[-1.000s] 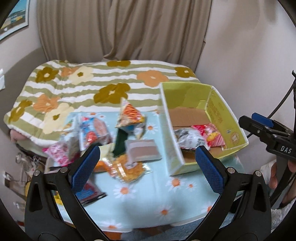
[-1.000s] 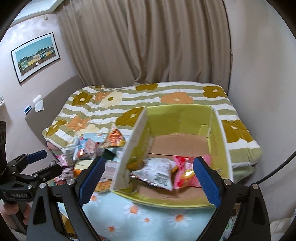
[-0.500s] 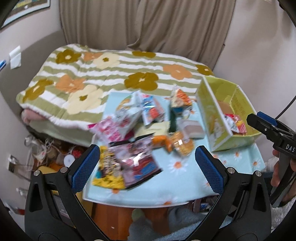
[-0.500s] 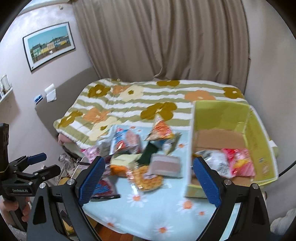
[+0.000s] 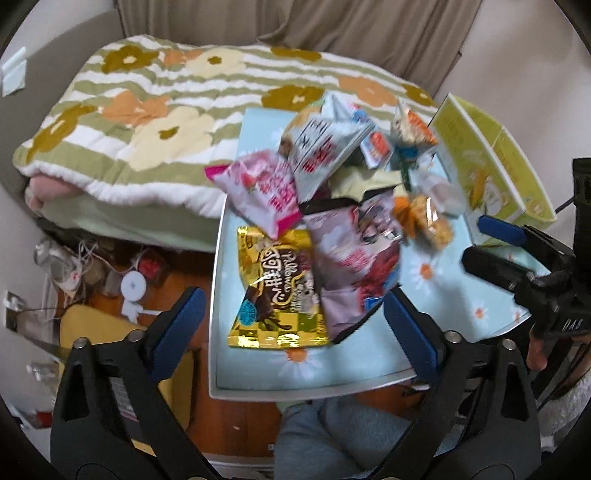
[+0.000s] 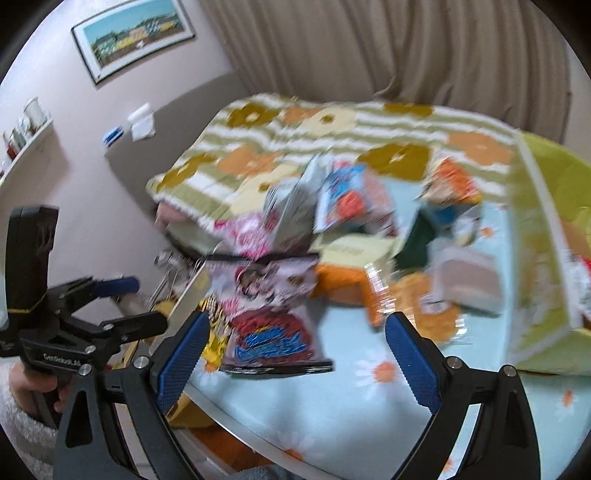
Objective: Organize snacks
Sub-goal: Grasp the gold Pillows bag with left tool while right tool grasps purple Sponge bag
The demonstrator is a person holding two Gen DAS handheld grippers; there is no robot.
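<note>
Beige curtains (image 6: pixel 406 48) hang behind a bed (image 5: pixel 155 110) covered by a green-striped floral blanket. A framed picture (image 6: pixel 133 35) hangs on the pinkish wall (image 6: pixel 74 147); a shelf (image 6: pixel 26 133) stands left. Wooden floor (image 5: pixel 177 273) carries tangled cables (image 5: pixel 70 266).

A: Snack pile, near end?

B: Gold foil bag (image 5: pixel 279 291) with dark lettering, lying flat by the table's near left edge. Its right side is overlapped by a pale mauve bag (image 5: pixel 356 251) with red and blue print, also flat.

A: Behind those?

B: Pink strawberry-print bag (image 5: pixel 264 192), tilted, its lower corner over the gold bag. A white-and-red bag (image 5: pixel 321 147) leans across it. Orange clear-wrapped snacks (image 5: pixel 424 218) lie to the right.

A: Container?

B: Yellow-green cardboard box (image 5: pixel 484 166), open-topped, at the table's far right corner; contents too blurred to tell.
</note>
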